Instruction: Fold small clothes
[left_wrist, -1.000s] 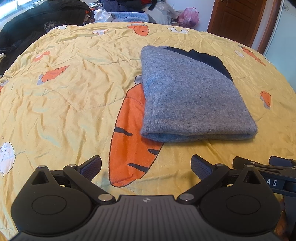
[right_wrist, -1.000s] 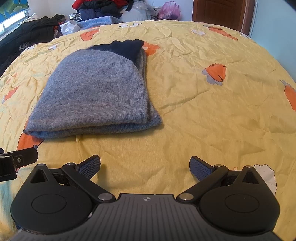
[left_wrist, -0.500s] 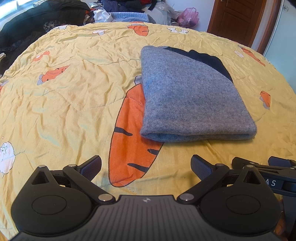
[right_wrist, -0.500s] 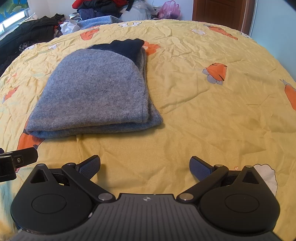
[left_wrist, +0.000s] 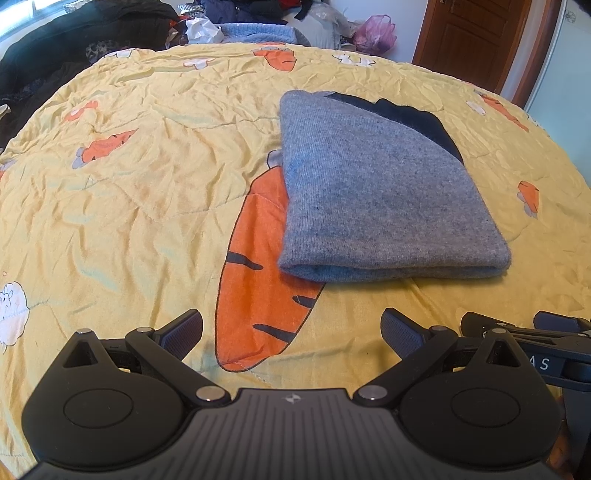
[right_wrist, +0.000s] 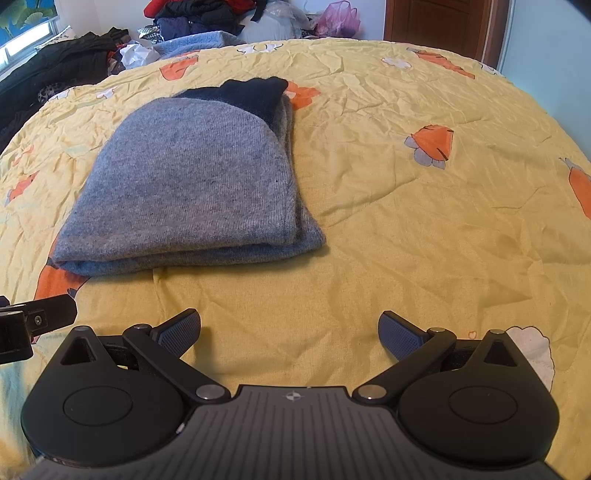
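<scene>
Left gripper (left_wrist: 291, 332): fingers spread wide, nothing between them, held low over the bedspread (left_wrist: 129, 192) at its near edge. Right gripper (right_wrist: 290, 330): likewise released and empty, positioned just beside the left one; part of the right unit shows at the right margin of the left wrist view, and part of the left unit at the left margin of the right wrist view.

Surface: a yellow quilted bedspread, heavily creased, printed with orange carrots and small white rabbits. One large carrot print (left_wrist: 258, 280) lies directly ahead of the left gripper.

Task item: a grey knit garment (left_wrist: 376, 199), folded into a thick stack with a rounded fold along its near edge, lying flat on the bedspread ahead of both grippers and apart from them. Its left edge overlaps the large carrot print. A dark navy part (right_wrist: 247, 92) shows at the far end, partly covered by the grey layer.

Room, beyond the bed: a heap of dark clothing (right_wrist: 199, 14) (sorting not determinable), a light blue knit item (right_wrist: 192, 40), a pink plastic bag (right_wrist: 338, 16), and a brown wooden door (left_wrist: 469, 33).
</scene>
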